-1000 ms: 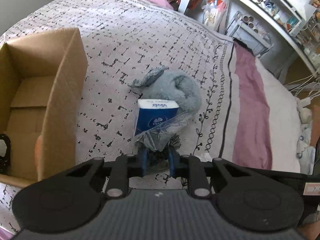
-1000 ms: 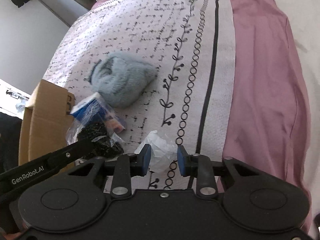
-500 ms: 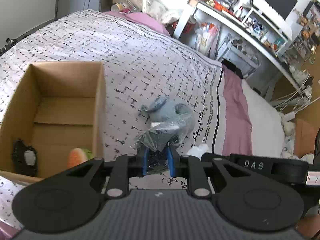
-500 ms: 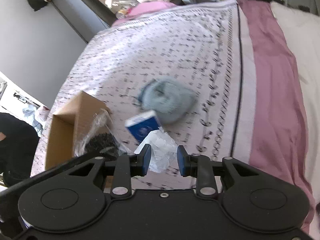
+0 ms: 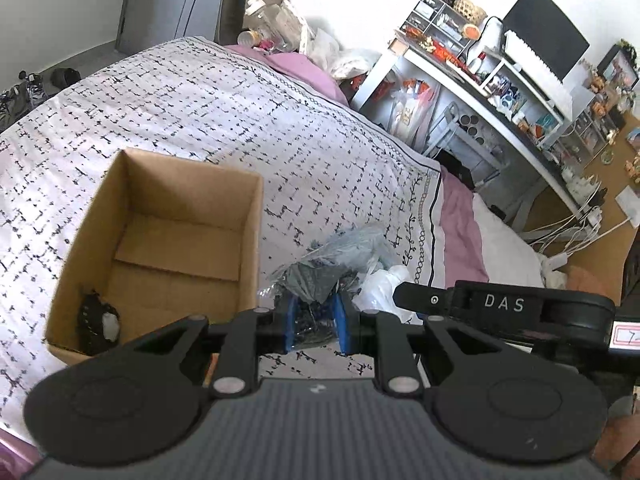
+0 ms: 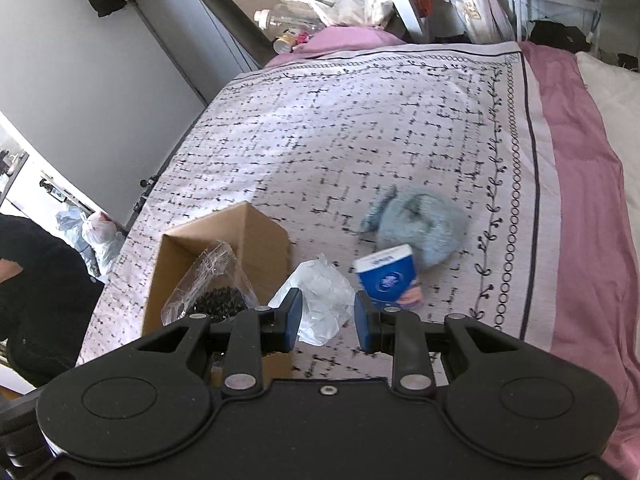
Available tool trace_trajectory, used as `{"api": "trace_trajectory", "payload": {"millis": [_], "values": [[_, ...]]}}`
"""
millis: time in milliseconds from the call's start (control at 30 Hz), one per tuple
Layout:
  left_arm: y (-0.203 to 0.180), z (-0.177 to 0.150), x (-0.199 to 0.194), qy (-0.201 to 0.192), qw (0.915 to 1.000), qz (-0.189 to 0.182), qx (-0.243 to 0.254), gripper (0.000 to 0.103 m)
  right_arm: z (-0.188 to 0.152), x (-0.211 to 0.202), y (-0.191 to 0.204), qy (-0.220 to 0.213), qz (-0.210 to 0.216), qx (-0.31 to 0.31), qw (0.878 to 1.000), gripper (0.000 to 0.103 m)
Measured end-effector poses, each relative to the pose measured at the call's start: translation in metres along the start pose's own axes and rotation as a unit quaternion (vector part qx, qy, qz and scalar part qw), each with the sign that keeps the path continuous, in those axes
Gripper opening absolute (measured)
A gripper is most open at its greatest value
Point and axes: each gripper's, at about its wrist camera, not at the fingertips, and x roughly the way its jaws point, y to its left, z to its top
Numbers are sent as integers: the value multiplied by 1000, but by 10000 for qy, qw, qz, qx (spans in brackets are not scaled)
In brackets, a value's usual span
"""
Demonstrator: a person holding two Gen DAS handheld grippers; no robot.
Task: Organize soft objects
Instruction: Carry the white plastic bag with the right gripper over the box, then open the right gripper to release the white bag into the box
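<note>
My left gripper (image 5: 315,322) is shut on a clear plastic bag of dark material (image 5: 316,280), held above the bed just right of the cardboard box (image 5: 248,216); the bag also shows in the right wrist view (image 6: 212,280) over the box (image 6: 256,236). My right gripper (image 6: 327,322) is shut on a crumpled white plastic bag (image 6: 320,296), lifted above the bed; it also shows in the left wrist view (image 5: 380,284). A blue tissue pack (image 6: 386,276) and a fluffy grey-blue soft item (image 6: 424,228) lie on the patterned blanket (image 6: 360,128).
The box holds a black item with a white part (image 5: 98,320) in its near left corner. A cluttered white desk and shelves (image 5: 500,80) stand beyond the bed's right side. Bottles (image 6: 280,20) sit past the head of the bed.
Both grippers have risen and pulled back from the bed with their bags. The left one has moved left toward the box. The tissue pack and grey item stay on the blanket.
</note>
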Motion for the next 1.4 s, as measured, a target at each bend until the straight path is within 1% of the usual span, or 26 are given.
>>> {"api": "trace_trajectory", "payload": {"millis": [167,367,700,1200,1300,1400], "values": [[20,8,-18,-89,9999,-42,-79,20,3,-1,20,-59,-25,33,10000,28],[50,18,-37,-179,9996,2,-208,20,5,-4,44,-154,-21,34,9999,28],[90,32,-49,-182,9991,90,-366,20,2,14,80,-2,54,-34,10000,28],[120,44,-50,-85,9983,238,-518,20,-4,46,108,393,156,-94,9991,28],[124,46,-50,-78,9981,288,-532,20,-9,56,113,593,219,-82,9980,29],[128,47,-49,-62,9979,357,-539,20,-13,65,115,855,247,-11,9960,32]]}}
